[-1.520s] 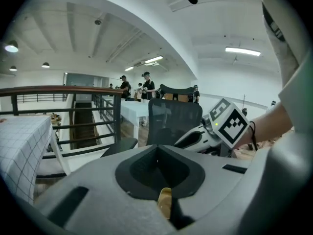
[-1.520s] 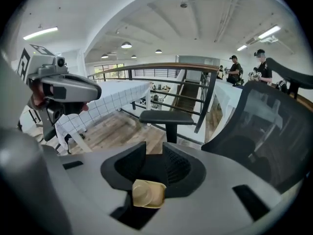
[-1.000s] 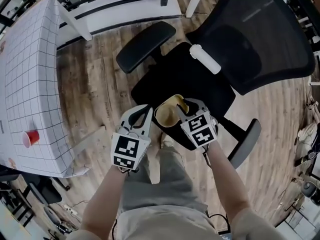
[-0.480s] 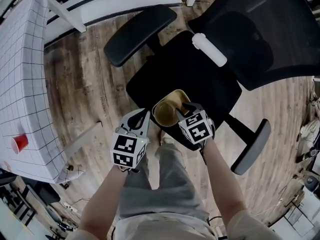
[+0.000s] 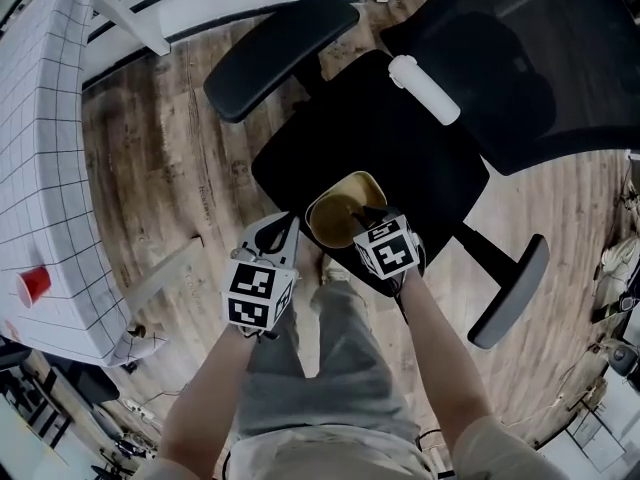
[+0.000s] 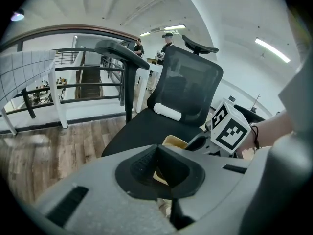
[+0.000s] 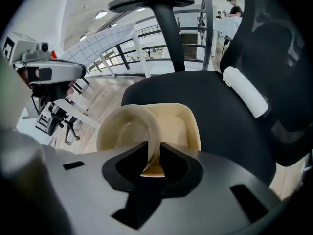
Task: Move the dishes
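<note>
At the far left the table (image 5: 50,168) carries a red cup (image 5: 33,286), well apart from the work. Next comes the left gripper (image 5: 288,224), hanging over the floor just beside the front of the seat (image 5: 400,148). Its own view shows the pads meeting at the tips with nothing between them, so it is closed and idle. Just to its right is the bowl (image 5: 333,224), tipped up with its mouth toward the left gripper. The right gripper (image 5: 362,216) has the bowl's wall between its fingers. Its jaws have just been closing, and in its own view both pads look pressed on that wall, so I read a pinch on the bowl. Under and behind the bowl lies the square dish (image 5: 362,182), which seems to rest flat on the front of the seat. The bowl's lower edge looks to sit inside it. Further right a white roll (image 5: 428,88) lies at the back of the seat.

Over the last second both grippers look to have come down toward the seat, and the dish, half hidden before, now shows nearly whole beyond the bowl. Since the grip has tightened and not let go, I judge the bowl is being re-gripped or settled into the dish, not released. The left gripper is free to take the dish
</note>
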Demonstrator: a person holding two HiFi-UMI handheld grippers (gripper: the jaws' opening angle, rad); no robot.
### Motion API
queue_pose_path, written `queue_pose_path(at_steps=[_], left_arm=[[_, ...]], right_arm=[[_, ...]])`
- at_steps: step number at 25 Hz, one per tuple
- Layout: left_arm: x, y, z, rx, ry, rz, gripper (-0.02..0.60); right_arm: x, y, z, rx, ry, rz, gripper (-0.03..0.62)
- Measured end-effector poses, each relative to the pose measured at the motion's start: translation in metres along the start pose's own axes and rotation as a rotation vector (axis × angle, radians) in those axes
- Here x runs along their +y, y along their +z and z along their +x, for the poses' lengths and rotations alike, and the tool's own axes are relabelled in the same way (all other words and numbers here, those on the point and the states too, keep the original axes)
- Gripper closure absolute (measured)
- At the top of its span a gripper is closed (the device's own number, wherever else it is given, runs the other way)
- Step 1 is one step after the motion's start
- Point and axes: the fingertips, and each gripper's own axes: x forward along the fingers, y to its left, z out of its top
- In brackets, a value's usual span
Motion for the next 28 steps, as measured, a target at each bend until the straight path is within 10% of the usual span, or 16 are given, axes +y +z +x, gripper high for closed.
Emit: queue_pose_path(at_steps=[14, 28], left_arm=[[-0.004, 0.056, -0.062, -0.098, 0.034, 0.014, 0.569], [0.002, 0.19, -0.24, -0.414, 0.17, 0.056, 0.569]], right_arm=[[0.01, 0.034, -0.037, -0.097, -0.062, 0.029, 0.566], [0.097, 0.218, -0.264, -0.443, -0.039, -0.188, 0.566]])
